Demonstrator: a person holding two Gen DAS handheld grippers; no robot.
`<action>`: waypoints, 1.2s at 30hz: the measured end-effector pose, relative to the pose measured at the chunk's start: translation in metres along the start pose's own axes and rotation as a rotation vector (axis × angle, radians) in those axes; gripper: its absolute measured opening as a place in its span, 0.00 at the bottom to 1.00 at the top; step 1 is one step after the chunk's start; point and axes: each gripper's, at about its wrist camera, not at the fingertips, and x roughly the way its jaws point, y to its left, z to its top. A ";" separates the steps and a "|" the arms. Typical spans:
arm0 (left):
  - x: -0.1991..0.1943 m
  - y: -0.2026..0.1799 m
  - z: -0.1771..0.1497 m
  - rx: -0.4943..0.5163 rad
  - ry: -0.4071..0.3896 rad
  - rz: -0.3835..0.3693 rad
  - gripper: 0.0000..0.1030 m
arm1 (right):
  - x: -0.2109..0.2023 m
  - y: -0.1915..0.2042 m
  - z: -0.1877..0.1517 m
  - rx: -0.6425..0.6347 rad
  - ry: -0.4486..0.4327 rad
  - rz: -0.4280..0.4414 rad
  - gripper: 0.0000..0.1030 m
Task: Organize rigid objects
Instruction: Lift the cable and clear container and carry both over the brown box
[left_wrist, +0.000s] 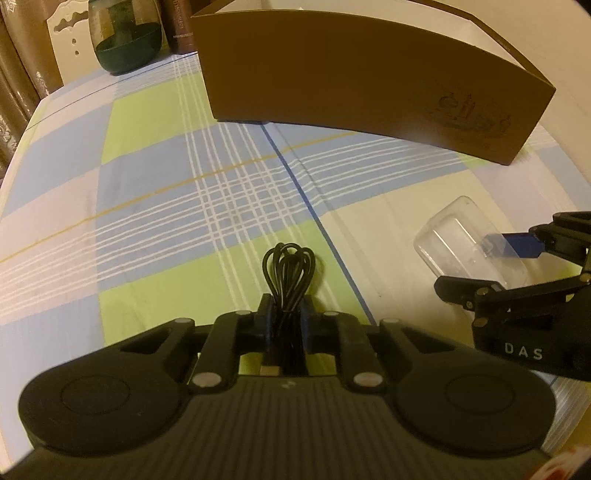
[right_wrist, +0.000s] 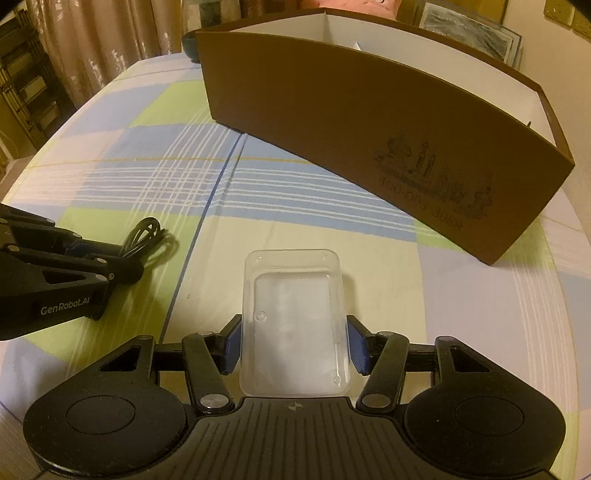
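Plainly "GenRobot.AI" on left tongs (right_wrist: 122, 264), "DAS" on right tongs (left_wrist: 491, 258)

The left gripper (left_wrist: 286, 325) sits on the checked tablecloth (left_wrist: 155, 192) with the coiled black cable (left_wrist: 288, 273) between its fingers, the loops reaching ahead of the tips. To its right lies the clear rectangular plastic tray (right_wrist: 293, 325), flanked on both sides by the fingers of the right gripper (right_wrist: 293, 345). Beyond both grippers, further back on the cloth, stands the long brown cardboard box (right_wrist: 369, 122), open at the top with a divider inside. Behind the box's left end, far ahead-left of the left gripper, stands a rounded dark glass vase (left_wrist: 125, 37).
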 end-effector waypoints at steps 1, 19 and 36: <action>0.000 0.000 0.000 0.002 0.001 0.001 0.13 | 0.000 0.000 0.000 -0.001 0.000 -0.001 0.55; -0.002 -0.001 -0.001 0.040 -0.001 0.001 0.13 | -0.002 -0.001 0.001 0.019 0.005 0.006 0.54; -0.029 0.003 0.010 0.037 -0.048 -0.007 0.13 | -0.024 0.001 0.011 0.037 -0.050 0.033 0.54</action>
